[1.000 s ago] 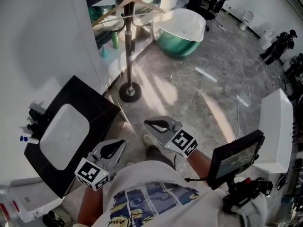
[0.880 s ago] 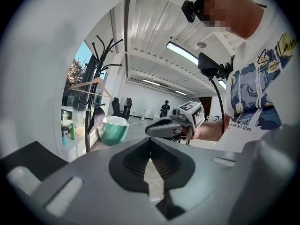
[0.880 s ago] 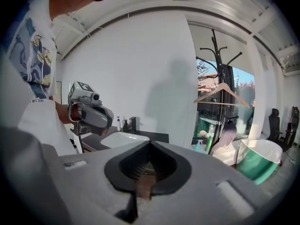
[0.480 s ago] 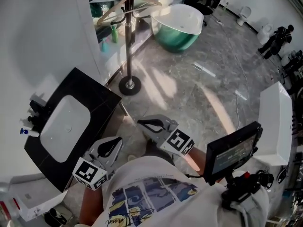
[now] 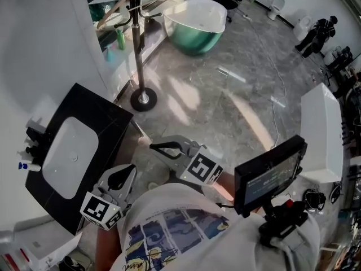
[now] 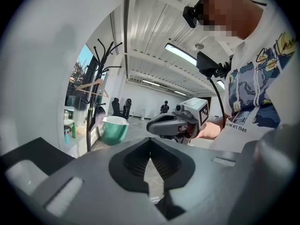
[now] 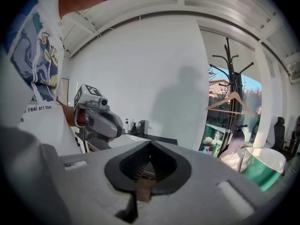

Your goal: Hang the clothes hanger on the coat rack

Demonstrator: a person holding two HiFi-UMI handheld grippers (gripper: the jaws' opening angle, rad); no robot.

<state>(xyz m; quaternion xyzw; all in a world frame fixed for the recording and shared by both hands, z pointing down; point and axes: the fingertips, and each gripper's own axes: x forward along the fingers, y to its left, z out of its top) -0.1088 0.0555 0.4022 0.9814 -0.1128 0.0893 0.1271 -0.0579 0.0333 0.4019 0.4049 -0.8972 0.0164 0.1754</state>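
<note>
Plainly, the left gripper [image 5: 127, 170] and right gripper [image 5: 148, 144] are fully closed, empty.

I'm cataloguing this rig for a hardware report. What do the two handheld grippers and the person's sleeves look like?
The left gripper and right gripper are matching grey moulded plastic bodies, with black ribbed lining inside the jaws. Each carries a white cube with black square markers at its rear. The person wears a white short-sleeved T-shirt with a blue printed picture.

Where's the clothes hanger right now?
Head view, top left: the clothes hanger hangs on the coat rack, just left of the green tub.
</note>
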